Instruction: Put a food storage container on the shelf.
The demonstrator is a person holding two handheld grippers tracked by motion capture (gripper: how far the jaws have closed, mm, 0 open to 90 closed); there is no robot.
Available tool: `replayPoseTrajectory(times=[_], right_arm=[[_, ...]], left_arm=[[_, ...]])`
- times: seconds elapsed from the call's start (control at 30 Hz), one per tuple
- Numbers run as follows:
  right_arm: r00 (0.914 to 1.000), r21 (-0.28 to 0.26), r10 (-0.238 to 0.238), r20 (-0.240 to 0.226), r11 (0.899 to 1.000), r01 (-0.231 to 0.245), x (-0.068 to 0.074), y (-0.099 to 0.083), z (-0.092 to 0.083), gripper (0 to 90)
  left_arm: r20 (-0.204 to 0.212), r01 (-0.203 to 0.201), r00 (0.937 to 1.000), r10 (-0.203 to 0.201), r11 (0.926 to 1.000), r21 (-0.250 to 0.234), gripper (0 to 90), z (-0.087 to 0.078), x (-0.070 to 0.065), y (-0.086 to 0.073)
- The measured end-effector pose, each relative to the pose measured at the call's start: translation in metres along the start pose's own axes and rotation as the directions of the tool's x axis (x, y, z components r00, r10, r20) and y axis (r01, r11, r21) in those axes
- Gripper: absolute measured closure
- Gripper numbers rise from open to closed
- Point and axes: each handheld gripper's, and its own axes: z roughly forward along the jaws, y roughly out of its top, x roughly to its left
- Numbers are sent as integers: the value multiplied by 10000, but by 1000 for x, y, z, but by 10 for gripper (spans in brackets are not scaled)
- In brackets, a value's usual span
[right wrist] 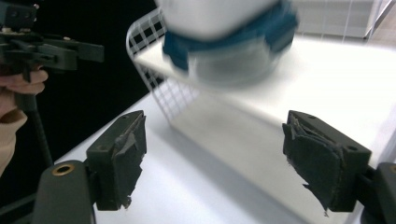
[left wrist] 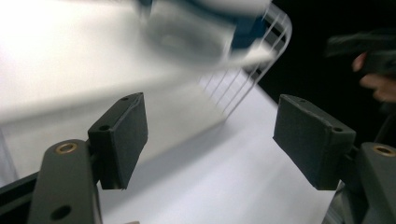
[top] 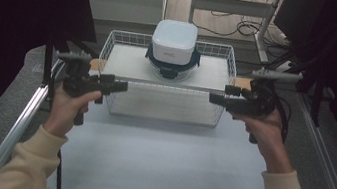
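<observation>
The wire basket (top: 118, 74) is sitting at twelve o'clock on the white table (top: 161, 164), turned over or fitted with a white board so that it is serving as a raised platform. On that board, towards the far edge, two containers are standing stacked. The lower is a clear box (top: 169, 69) with a dark blue clip lid; the upper is a white tub (top: 174, 40). I cannot tell what either is holding.

The left gripper (top: 118, 86) is hanging at nine o'clock of the basket and the right gripper (top: 215, 98) at three, both pointing inward, jaws wide and holding nothing. To lift the stack well, I would judge both hands should be rising to the box's level and closing in evenly from opposite sides, below the lid clips.
</observation>
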Motion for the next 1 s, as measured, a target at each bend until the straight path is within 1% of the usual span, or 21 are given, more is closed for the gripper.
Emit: replayPoseTrajectory(times=[0.03,0.07,0.1,0.17,0.2,0.23,0.27,0.33,0.37,0.4,0.43,0.5,0.53,0.57,0.6,0.63,0.7,0.83,0.9,0.97,1.0], right_arm=[[9999,26,-147,59,9999,147,2,-15,-1,211],[9998,55,-191,74,9998,190,3,-23,-1,211],[9998,85,-180,45,9998,179,3,-31,-2,211],[9997,241,-69,-241,9997,75,5,-56,-1,208],[9997,288,-139,-218,9995,146,6,-64,-1,209],[9998,333,-159,-150,9993,164,7,-77,-1,208],[9999,440,-128,-94,9989,132,7,-86,-1,208],[9998,683,-180,104,9975,172,5,-107,2,209],[9998,750,-110,191,9971,95,3,-117,5,209],[9997,866,95,231,9962,-115,1,-126,8,209],[9994,987,283,203,9947,-302,-2,-136,13,208],[9988,1225,429,219,9914,-453,-6,-147,19,208],[9986,1325,437,299,9900,-473,-8,-151,22,208],[9986,1457,401,337,9883,-446,-8,-153,24,207],[9985,1448,393,369,9885,-443,-8,-153,24,207],[9987,1331,313,393,9904,-363,-7,-153,23,207],[9988,1232,325,366,9917,-368,-6,-151,21,207],[9983,1080,81,572,9941,-142,-4,-152,18,204],[9979,1078,22,644,9941,-91,-4,-154,18,199],[9963,1128,-183,844,9936,87,-6,-158,21,184],[9950,1232,-231,973,9923,110,-6,-160,22,179]], left_arm=[[-71,36,10000,-36,10000,1,250,1,2,-8],[-225,24,9997,-23,10000,55,250,1,3,-17],[-433,-43,9991,51,9998,180,249,2,5,-29],[-517,-17,9987,32,9996,290,251,3,9,-46],[-601,-87,9981,115,9989,462,250,3,11,-58],[-694,-121,9975,157,9986,522,248,3,13,-66],[-834,-91,9964,137,9984,556,248,3,15,-75],[-927,49,9957,20,9973,732,245,7,21,-92],[-1018,83,9948,-2,9968,793,243,9,24,-99],[-1127,116,9936,-12,9957,918,242,14,26,-106],[-1152,133,9933,-15,9948,1013,240,16,28,-110],[-1216,118,9926,32,9924,1222,234,22,30,-117],[-1154,50,9933,108,9907,1356,234,25,30,-119],[-1169,-5,9930,170,9902,1396,231,26,29,-120],[-1185,-60,9927,226,9904,1380,228,26,28,-120],[-1193,-85,9926,245,9911,1328,227,26,27,-120],[-1142,-118,9931,269,9914,1305,227,26,26,-120],[-1302,-193,9908,360,9917,1271,221,28,26,-122],[-1584,-370,9857,574,9909,1290,216,28,26,-123],[-1738,-376,9830,599,9910,1285,212,29,30,-126],[-1738,-376,9830,599,9910,1285,204,29,30,-126]])
